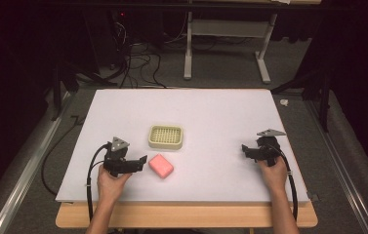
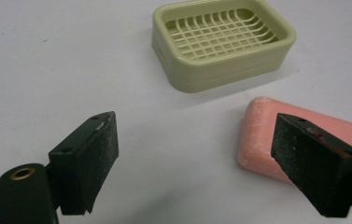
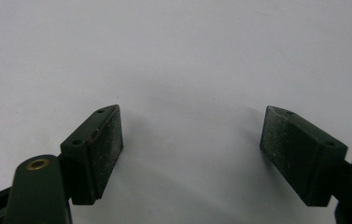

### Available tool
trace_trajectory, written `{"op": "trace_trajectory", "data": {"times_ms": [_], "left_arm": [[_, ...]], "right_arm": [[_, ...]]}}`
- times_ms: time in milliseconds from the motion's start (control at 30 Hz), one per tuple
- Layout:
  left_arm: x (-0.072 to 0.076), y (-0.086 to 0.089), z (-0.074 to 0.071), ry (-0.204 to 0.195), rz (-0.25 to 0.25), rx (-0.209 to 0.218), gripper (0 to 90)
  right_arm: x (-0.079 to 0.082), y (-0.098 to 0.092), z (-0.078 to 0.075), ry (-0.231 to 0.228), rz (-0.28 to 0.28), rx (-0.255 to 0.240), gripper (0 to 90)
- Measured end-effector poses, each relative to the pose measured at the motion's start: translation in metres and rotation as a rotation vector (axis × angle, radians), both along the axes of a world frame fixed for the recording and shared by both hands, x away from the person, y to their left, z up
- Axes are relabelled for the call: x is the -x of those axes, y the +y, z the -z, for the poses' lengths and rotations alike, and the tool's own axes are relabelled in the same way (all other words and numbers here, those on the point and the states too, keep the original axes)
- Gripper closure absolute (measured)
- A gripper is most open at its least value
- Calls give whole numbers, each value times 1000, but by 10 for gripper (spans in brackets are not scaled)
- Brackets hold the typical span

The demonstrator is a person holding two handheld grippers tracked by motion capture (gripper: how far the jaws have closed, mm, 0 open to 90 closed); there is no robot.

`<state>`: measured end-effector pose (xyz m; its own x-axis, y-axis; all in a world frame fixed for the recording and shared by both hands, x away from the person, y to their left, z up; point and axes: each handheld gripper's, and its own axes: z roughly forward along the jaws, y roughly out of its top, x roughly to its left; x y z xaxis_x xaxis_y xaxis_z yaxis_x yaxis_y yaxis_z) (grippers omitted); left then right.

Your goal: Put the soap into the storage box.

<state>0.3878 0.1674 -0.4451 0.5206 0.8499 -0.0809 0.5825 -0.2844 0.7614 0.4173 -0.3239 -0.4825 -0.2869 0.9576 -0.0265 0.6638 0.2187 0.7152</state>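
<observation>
Two grippers rest near the table's [image 1: 123, 105] front edge, jaws apart and empty. Left gripper [image 1: 144, 160] sits just beside the soap [image 1: 161, 166]. Soap lies outside the dish [image 1: 165, 137], not yet lifted.

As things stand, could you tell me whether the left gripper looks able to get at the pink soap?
Probably yes: the left gripper is open beside the pink soap, with bare table between them.
</observation>
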Motion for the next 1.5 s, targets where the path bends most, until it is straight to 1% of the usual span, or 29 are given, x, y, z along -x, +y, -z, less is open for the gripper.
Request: {"op": "trace_trajectory", "data": {"times_ms": [33, 67, 100, 133, 167, 200, 233, 267, 367, 433, 500, 700, 833, 867, 900, 933, 967, 1067, 1233, 1367, 1500], "left_arm": [[1, -4, -1, -1, 11, 6, 155], [1, -4, -1, -1, 11, 6, 155], [2, -9, -1, 0, 26, 11, 154], [2, -9, -1, 0, 26, 11, 153], [3, -14, 0, 0, 40, 6, 152], [3, -14, 0, 0, 40, 6, 151], [4, -20, 1, 2, 52, 8, 150], [4, -20, 1, 2, 52, 8, 150], [4, -28, 2, 9, 72, 6, 148], [4, -31, 3, 5, 77, 6, 143], [6, -37, 4, 5, 88, -10, 129], [7, -46, 7, 10, 118, -24, 109], [6, -53, 11, 12, 147, -39, 75], [6, -53, 11, 12, 147, -39, 67], [7, -56, 12, 11, 155, -56, 60], [7, -56, 12, 11, 155, -56, 57], [6, -59, 15, 19, 167, -64, 51], [5, -62, 16, 30, 180, -66, 37], [3, -67, 20, 33, 189, -69, 24], [2, -72, 24, 43, 197, -94, 25], [2, -78, 28, 59, 214, -106, 29]], "right_arm": [[0, 0, 0, 0, 0, 0, 218], [0, 0, 0, 0, 0, 0, 218], [0, 0, 0, 0, 0, 0, 218], [0, 0, 0, 0, 0, 0, 218], [0, 0, 0, 0, 0, 0, 218], [0, 0, 0, 0, 0, 0, 218], [0, 0, 0, 0, 0, 0, 218], [0, 0, 0, 0, 0, 0, 218], [0, 0, 0, 1, 2, -1, 218], [0, 0, 0, 1, 1, -1, 218], [0, 0, 0, -1, 1, 0, 218], [0, 0, 0, -1, 1, 0, 218], [0, 0, 0, -1, -1, 1, 218], [0, 0, 0, -1, -1, 1, 218], [0, 0, 0, -1, -1, 1, 218], [0, 0, 0, -1, -1, 1, 218], [0, 0, 0, -2, -1, 1, 218], [0, 0, 0, -1, 1, 0, 217], [0, 0, 0, -1, 0, 1, 216], [0, 0, 0, -1, 0, 1, 216], [0, 0, 0, -1, 0, 1, 214]]}}
